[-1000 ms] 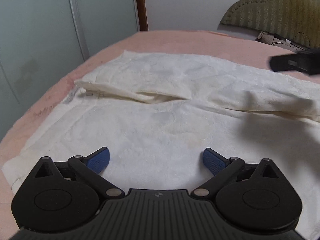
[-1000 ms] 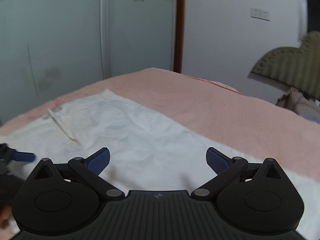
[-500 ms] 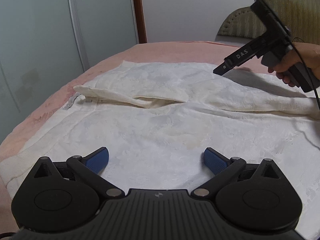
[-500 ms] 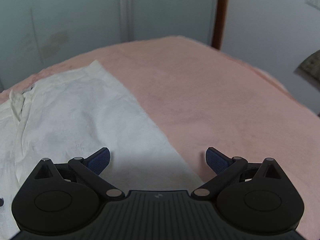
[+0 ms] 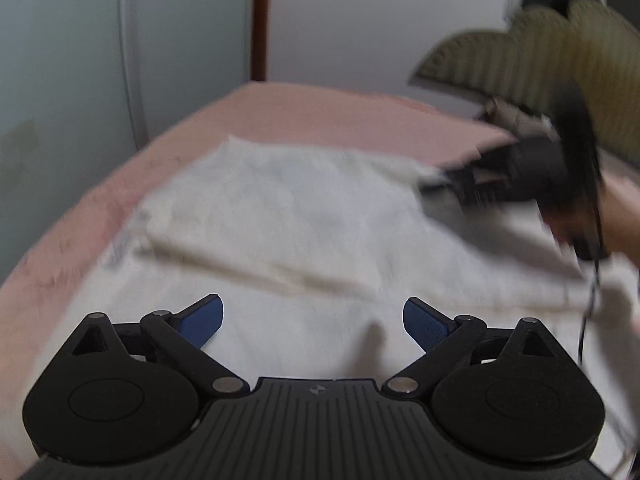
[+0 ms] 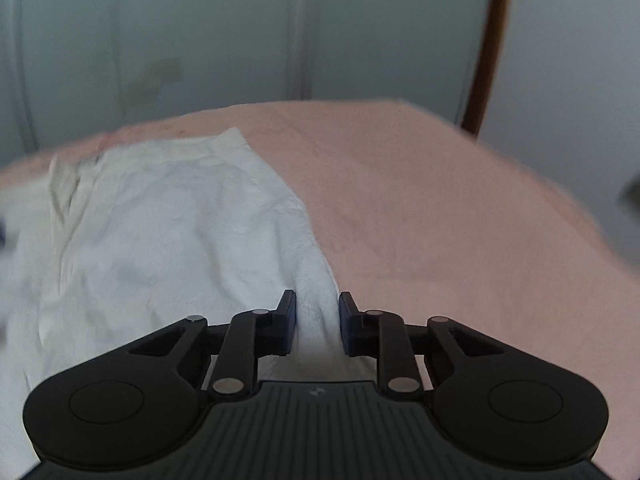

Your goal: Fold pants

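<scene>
White pants (image 5: 288, 232) lie spread on a pink bed (image 5: 320, 116). My left gripper (image 5: 313, 320) is open and empty, just above the near part of the pants. The left wrist view is blurred. My right gripper (image 6: 317, 322) is closed on the far side edge of the pants (image 6: 176, 220), with a ridge of white cloth pinched between its blue pads. It also shows in the left wrist view (image 5: 516, 176), low over the far right edge of the pants.
The pink bed (image 6: 420, 200) extends to the right of the pants. Pale wardrobe doors (image 6: 200, 40) stand behind the bed. An olive headboard (image 5: 560, 52) is at the back right in the left wrist view.
My right gripper has come down onto the far edge of the pants and closed on it. My left gripper has stayed open and shifted a little.
</scene>
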`<state>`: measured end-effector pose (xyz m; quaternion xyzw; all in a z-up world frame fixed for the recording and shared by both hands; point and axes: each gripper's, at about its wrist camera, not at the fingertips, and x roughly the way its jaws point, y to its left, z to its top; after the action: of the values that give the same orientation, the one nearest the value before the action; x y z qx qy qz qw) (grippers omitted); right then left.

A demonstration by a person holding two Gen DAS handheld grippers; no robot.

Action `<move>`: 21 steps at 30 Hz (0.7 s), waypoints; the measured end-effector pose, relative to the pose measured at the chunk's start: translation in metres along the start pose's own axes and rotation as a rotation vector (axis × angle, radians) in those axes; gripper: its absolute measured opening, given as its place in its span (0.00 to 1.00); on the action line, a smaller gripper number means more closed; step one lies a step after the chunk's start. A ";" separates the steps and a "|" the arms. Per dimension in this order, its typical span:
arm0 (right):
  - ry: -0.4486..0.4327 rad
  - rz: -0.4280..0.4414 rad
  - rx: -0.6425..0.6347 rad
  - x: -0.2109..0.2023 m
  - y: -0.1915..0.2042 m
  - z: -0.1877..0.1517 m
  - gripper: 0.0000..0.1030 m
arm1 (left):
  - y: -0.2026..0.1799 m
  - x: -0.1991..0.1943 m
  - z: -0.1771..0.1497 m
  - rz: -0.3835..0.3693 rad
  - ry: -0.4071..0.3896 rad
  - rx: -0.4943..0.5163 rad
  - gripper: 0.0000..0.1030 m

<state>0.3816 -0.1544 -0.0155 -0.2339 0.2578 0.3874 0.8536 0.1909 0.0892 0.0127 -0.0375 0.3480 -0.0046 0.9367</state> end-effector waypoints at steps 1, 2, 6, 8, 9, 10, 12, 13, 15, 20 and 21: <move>-0.012 -0.037 -0.081 -0.005 0.015 0.000 0.20 | 0.007 0.005 0.016 -0.002 -0.002 -0.043 0.96; -0.026 -0.068 -0.165 -0.008 0.031 -0.001 0.20 | 0.013 0.012 0.031 -0.019 0.004 -0.086 0.96; -0.010 -0.126 -0.429 -0.010 0.076 -0.013 0.18 | 0.032 0.054 0.082 -0.126 0.072 -0.294 0.96; -0.005 -0.137 -0.477 -0.005 0.084 -0.018 0.17 | 0.038 0.083 0.102 -0.165 0.147 -0.400 0.96; -0.009 -0.140 -0.489 -0.003 0.084 -0.021 0.17 | 0.040 0.099 0.111 -0.182 0.187 -0.436 0.96; -0.014 -0.142 -0.497 -0.002 0.085 -0.024 0.17 | 0.040 0.113 0.119 -0.182 0.227 -0.460 0.96; -0.025 -0.151 -0.499 0.000 0.087 -0.029 0.17 | 0.040 0.140 0.134 -0.181 0.296 -0.477 0.92; -0.032 -0.160 -0.510 -0.001 0.089 -0.031 0.17 | 0.040 0.154 0.141 -0.167 0.312 -0.492 0.92; -0.043 -0.173 -0.541 0.001 0.093 -0.037 0.17 | 0.042 0.177 0.152 -0.144 0.335 -0.509 0.91; -0.080 -0.181 -0.516 -0.001 0.091 -0.043 0.17 | 0.052 0.225 0.159 -0.127 0.431 -0.636 0.90; -0.085 -0.180 -0.509 -0.001 0.091 -0.043 0.17 | 0.050 0.229 0.161 -0.122 0.436 -0.620 0.88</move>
<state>0.2989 -0.1272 -0.0661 -0.4465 0.0940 0.3717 0.8085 0.4681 0.1422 -0.0184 -0.3380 0.5211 0.0373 0.7828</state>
